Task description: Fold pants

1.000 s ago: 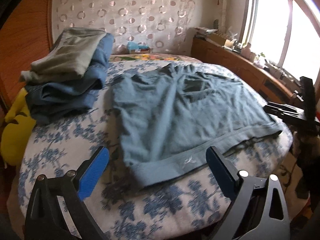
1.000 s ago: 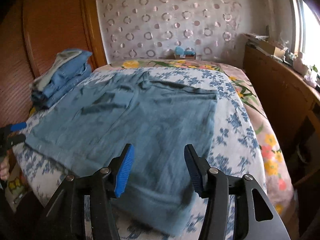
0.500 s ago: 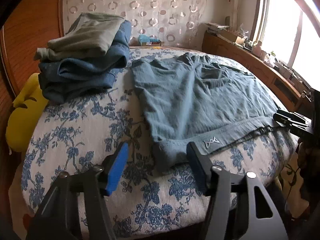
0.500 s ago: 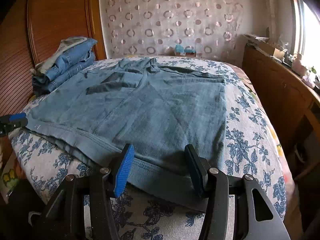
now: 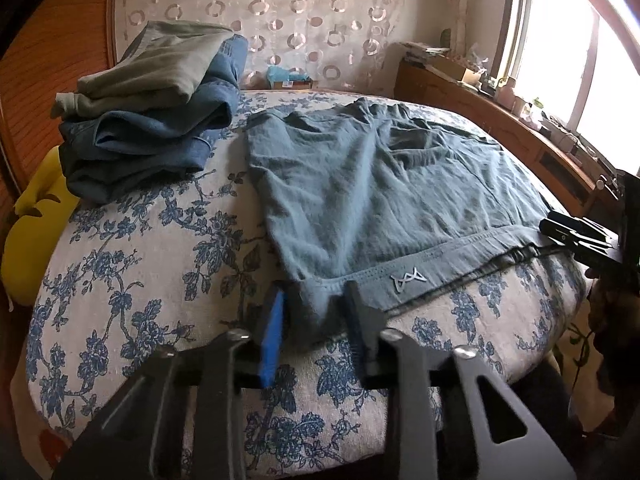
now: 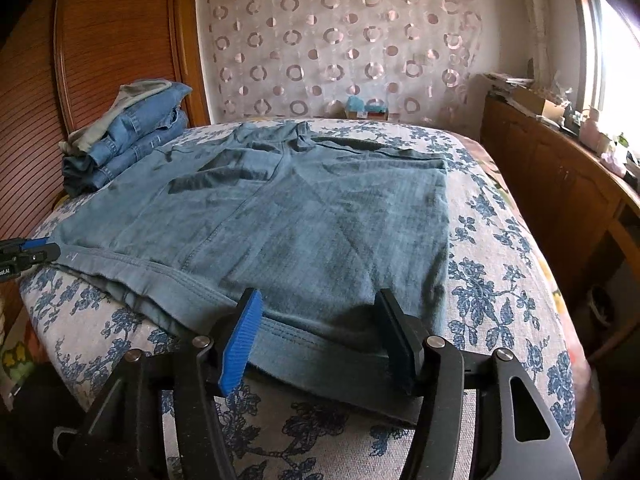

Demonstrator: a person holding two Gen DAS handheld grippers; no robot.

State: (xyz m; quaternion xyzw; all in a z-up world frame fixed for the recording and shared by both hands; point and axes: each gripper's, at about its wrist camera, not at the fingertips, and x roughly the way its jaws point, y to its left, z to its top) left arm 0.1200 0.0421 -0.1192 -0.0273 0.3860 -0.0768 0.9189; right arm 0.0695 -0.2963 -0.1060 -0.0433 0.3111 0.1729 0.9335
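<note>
Pants (image 5: 372, 200) lay flat at bed (image 5: 132, 280) front edge, unfolded. Left gripper (image 5: 314, 320) pinched waistband corner; right gripper (image 6: 320, 336) jaws apart astride waistband. All folds remained.

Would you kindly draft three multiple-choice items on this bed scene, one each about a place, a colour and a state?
1. Where does the stack of folded clothes sit relative to the spread pants, seen from the left wrist camera?
A. To their left
B. To their right
C. On top of them

2. What colour is the top garment of that stack?
A. Red
B. Grey-green
C. Black

3. How are the jaws of the left gripper set?
A. Wide apart above the bed
B. Narrowed around the waistband corner
C. Holding the stack

Answers: 1 A, the stack lies left, near the wooden panel. 2 B, a grey-green piece tops the denim. 3 B, the waistband corner bunches between them.
</note>
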